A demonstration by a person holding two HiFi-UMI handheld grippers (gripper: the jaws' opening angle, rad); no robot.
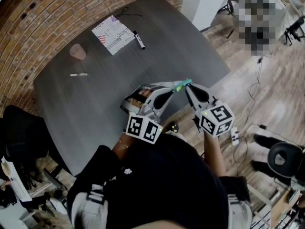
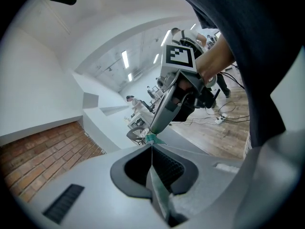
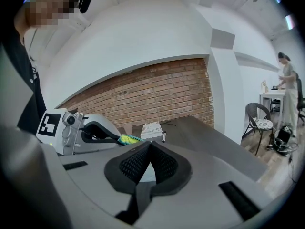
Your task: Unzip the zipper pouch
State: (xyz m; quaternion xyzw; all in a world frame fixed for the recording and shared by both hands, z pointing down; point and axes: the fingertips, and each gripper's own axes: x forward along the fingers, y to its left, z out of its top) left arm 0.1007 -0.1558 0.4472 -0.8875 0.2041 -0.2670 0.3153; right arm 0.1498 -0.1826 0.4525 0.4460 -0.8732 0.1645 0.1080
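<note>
The zipper pouch [image 1: 183,84] is held up in the air, off the counter [image 1: 95,104], above the counter's near edge and closer to its right corner. It shows as a small teal and yellow-green strip stretched between the two tools.

The left hand-held gripper [image 2: 151,147] has its jaws pressed together on the pouch. In the left gripper view a thin, pale teal band of material runs along the seam between the two pads and comes out at the tips. The right hand-held gripper [image 3: 150,144] is also fully closed. Its tips meet the teal end of the pouch right at the left tool's tips, and a pale sliver shows low between its pads. Whether it pinches the zipper pull itself or only the fabric cannot be made out. The two grippers point tip to tip, almost touching, with the marker cubes toward the person's body.

The other things lie well apart from the pouch. A printed sheet of paper [image 1: 113,34] sits near the far edge by the brick wall [image 1: 28,18], with a black marker [image 1: 139,40] just beside its right side. A pinkish round object [image 1: 77,51] lies toward the left edge. A thin pale stick [image 1: 78,74] lies a little nearer the person than that.
</note>
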